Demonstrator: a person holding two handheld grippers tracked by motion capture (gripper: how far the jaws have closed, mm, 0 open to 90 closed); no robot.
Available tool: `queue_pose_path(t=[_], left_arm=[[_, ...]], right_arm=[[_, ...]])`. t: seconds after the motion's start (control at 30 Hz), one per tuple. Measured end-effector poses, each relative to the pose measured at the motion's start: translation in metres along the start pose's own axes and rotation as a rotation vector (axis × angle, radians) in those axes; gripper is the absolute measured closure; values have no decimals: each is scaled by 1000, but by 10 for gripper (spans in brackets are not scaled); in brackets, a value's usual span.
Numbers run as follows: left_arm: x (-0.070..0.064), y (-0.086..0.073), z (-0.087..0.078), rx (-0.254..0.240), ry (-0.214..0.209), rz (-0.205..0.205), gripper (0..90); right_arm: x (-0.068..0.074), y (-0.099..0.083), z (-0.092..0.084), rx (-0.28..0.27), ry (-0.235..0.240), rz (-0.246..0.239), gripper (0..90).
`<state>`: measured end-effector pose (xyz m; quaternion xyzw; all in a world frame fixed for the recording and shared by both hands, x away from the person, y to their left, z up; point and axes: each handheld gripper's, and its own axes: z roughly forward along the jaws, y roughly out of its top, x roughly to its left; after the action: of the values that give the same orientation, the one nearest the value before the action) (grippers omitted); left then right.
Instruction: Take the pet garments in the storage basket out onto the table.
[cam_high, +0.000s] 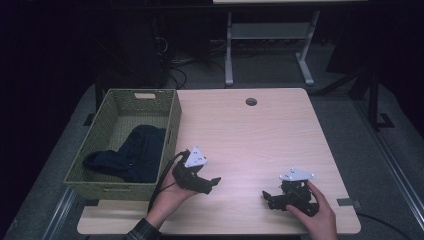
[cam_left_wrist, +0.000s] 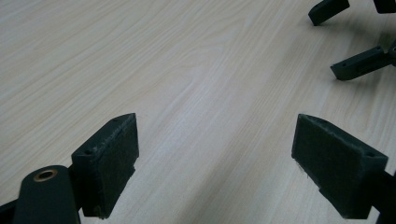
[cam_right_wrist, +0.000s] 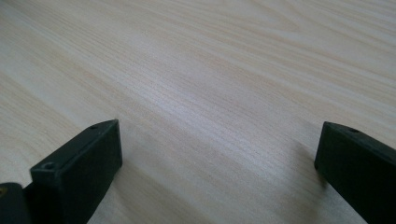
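A dark navy garment (cam_high: 135, 155) lies bunched inside a green woven basket (cam_high: 172, 125) on the left end of a light wood table (cam_high: 250, 135). Just right of the basket's near corner, a hand holds my left gripper (cam_high: 214, 182) low over the table. It is open, with only bare wood between its pads (cam_left_wrist: 217, 126). My right gripper (cam_high: 266, 197) rests near the table's front right, pointing left toward the other one. It is open too, over bare wood (cam_right_wrist: 219, 128). Its two jaws appear at the top right of the left gripper view (cam_left_wrist: 334, 44).
A round cable hole (cam_high: 251, 102) sits near the table's far edge. Beyond the table stands a grey metal frame (cam_high: 270, 30) on a dark floor with cables. A cable trails from the left gripper past the basket's near corner.
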<state>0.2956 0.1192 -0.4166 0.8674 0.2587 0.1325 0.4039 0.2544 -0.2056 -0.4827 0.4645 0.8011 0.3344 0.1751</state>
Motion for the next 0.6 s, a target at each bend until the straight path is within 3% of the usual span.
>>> queue_pose_path(t=[0.6], left_arm=[[5, 21, -11, -27, -23, 19, 145]], right_arm=[[0, 0, 0, 0, 0, 1, 4]])
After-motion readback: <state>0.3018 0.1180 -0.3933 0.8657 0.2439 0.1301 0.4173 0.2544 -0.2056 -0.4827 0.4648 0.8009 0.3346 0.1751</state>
